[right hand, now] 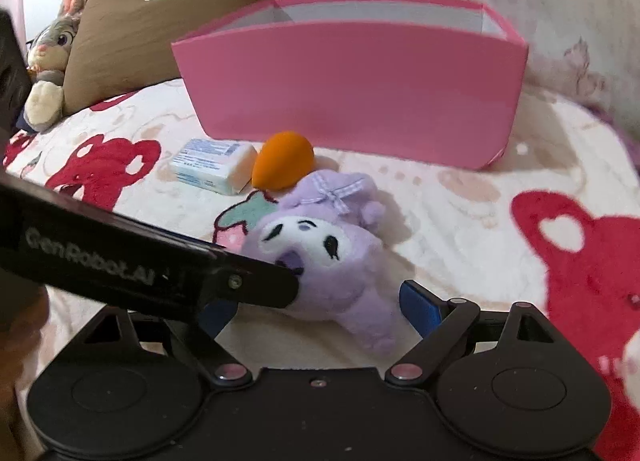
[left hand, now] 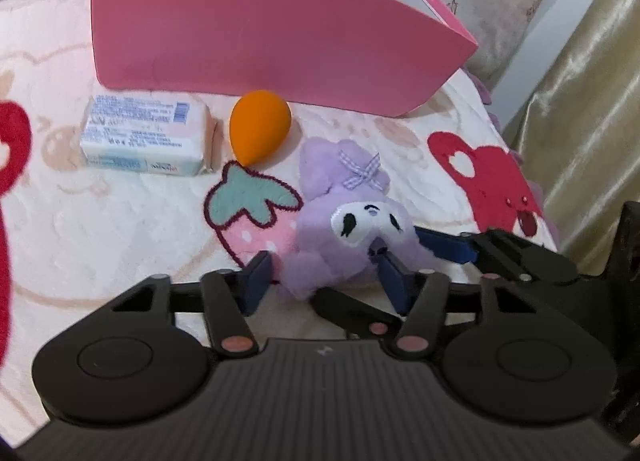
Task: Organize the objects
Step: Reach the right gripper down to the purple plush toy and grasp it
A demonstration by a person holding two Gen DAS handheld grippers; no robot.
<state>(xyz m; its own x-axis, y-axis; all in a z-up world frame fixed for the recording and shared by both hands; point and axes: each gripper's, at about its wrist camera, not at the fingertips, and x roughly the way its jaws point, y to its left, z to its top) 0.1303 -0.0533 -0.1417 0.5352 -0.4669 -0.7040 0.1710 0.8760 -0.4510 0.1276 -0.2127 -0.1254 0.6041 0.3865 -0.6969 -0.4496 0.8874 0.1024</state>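
plush first, from the left wrist view: the purple plush toy (left hand: 352, 229) lies on the blanket (left hand: 120, 221) right at the tips of the left gripper (left hand: 324, 273), its lower body sitting between the two blue pads, face turned up and toward the camera. the jaws stand narrow around that lower part; whether they truly pinch it or only bracket it is hard to say from here. beyond it, near the pink box (left hand: 260, 41), lie the orange sponge (left hand: 258, 127) and the wrapped soap bar (left hand: 148, 137), whose small print is too blurred to read. the right gripper's finger shows at the toy's far side.

right wrist view: the same plush toy (right hand: 320, 257) runs its long axis from the bow, toward the pink box (right hand: 352, 93), down to the legs between the pads of the right gripper (right hand: 320, 305), whose jaws stand wide and apart from the fur. the left gripper's arm crosses in from the left, lettered "genrobot.ai", its tip pressed at the toy's mouth. the left gripper is the nearer, and the box lies straight ahead.
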